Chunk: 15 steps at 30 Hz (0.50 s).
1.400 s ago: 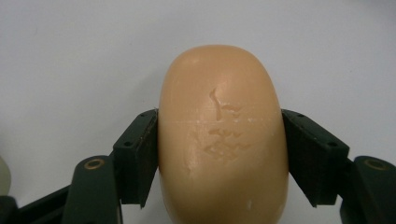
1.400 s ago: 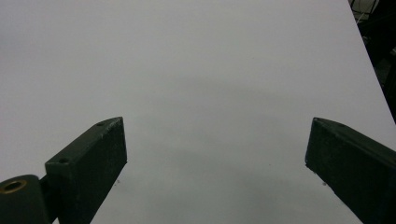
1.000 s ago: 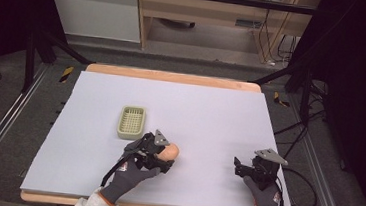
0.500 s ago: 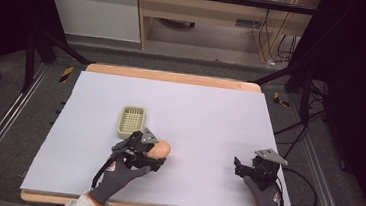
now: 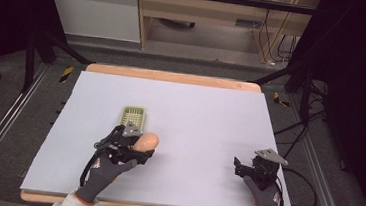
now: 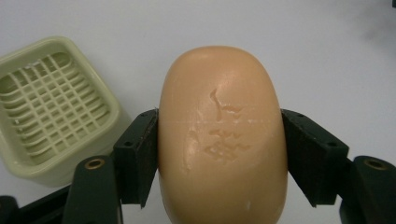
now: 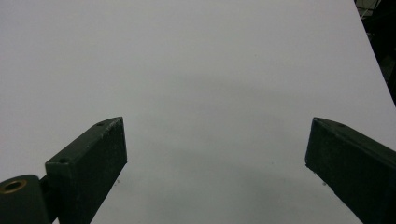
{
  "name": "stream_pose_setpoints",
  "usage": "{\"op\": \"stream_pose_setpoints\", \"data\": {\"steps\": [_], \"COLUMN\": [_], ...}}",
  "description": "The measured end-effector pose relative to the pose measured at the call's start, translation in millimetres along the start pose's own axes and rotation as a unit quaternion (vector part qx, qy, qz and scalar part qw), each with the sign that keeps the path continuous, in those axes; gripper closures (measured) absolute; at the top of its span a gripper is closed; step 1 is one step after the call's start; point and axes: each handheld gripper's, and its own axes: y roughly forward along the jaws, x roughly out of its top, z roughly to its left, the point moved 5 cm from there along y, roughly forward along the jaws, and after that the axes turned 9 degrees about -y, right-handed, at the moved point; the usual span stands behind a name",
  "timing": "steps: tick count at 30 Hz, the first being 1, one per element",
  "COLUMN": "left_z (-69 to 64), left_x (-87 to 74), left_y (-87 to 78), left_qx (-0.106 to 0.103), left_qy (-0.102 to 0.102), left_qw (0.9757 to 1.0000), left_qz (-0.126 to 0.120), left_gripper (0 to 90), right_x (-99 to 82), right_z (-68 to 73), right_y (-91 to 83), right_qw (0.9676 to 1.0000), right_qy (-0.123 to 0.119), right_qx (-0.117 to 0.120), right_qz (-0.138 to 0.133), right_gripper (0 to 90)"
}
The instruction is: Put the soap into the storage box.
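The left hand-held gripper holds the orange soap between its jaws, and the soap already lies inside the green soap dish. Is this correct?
Not quite. The left hand-held gripper does hold the orange soap, but the soap is outside the green soap dish, beside it and above the table. The left gripper view shows the dish empty.

High view: overhead, facing forward over the white worktop (image 5: 210, 115). Gripper views: close, along their fingers; the left shares the peach oval soap bar (image 6: 222, 135).
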Motion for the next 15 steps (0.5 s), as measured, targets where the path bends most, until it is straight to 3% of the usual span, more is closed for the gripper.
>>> {"op": "stream_pose_setpoints", "data": {"steps": [15], "left_z": [19.2], "left_x": [4.1], "left_y": [-9.9], "left_qx": [0.015], "left_qy": [-0.022], "left_qw": [0.9995], "left_qz": [-0.017], "left_gripper": [31.9], "right_x": [0.7], "right_z": [1.8], "right_y": [-1.2], "right_qw": [1.0000], "right_qy": [-0.009], "right_qx": [-0.001], "right_qz": [-0.003], "right_gripper": [5.8]}}
